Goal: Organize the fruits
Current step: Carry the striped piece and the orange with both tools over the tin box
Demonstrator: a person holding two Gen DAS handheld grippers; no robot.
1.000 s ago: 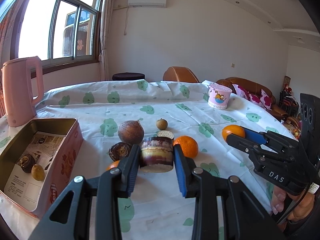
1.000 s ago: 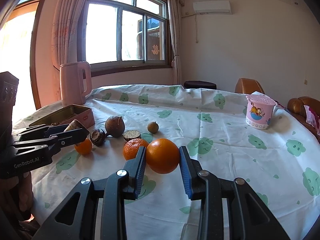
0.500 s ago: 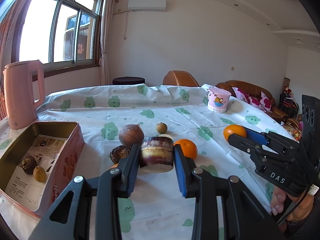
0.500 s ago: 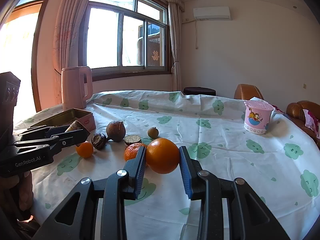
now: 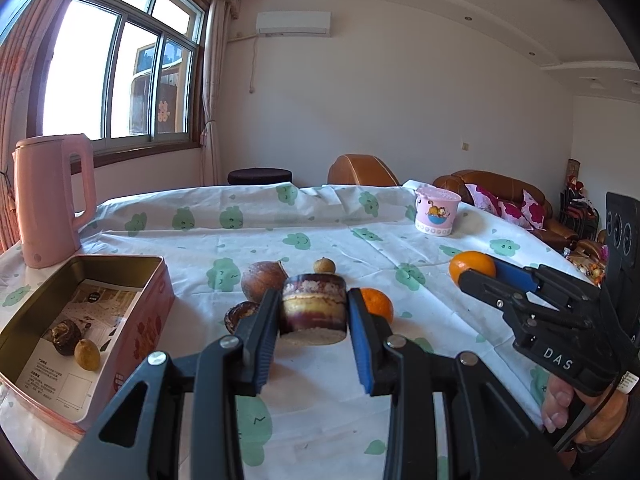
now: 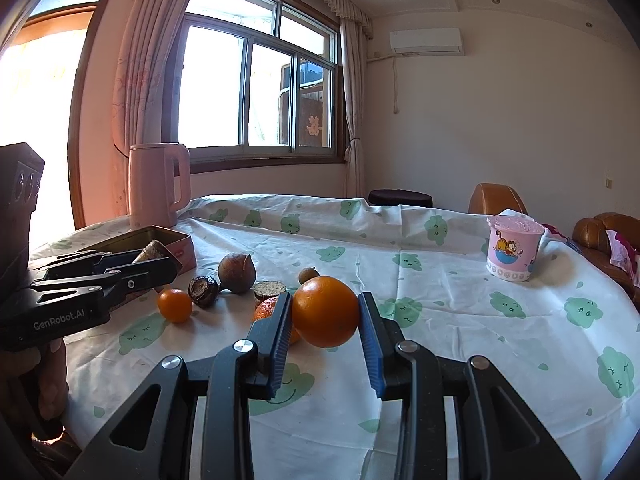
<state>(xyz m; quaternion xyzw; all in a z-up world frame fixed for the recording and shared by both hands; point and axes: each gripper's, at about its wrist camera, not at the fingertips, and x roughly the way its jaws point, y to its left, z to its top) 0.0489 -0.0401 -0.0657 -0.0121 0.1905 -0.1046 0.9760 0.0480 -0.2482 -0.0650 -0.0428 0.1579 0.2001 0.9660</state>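
Both grippers are loaded, my left gripper [image 5: 313, 316] pinching a striped cane chunk [image 5: 313, 309] and my right gripper [image 6: 325, 322] an orange [image 6: 325, 311], so either could slip, the round orange especially, on the way to the tin [image 5: 158, 304] at my left.

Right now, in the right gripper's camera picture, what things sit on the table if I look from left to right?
Pink kettle → tin box → small orange → dark wrinkled fruit → big brown fruit → big orange held in the right gripper → pink cartoon cup.
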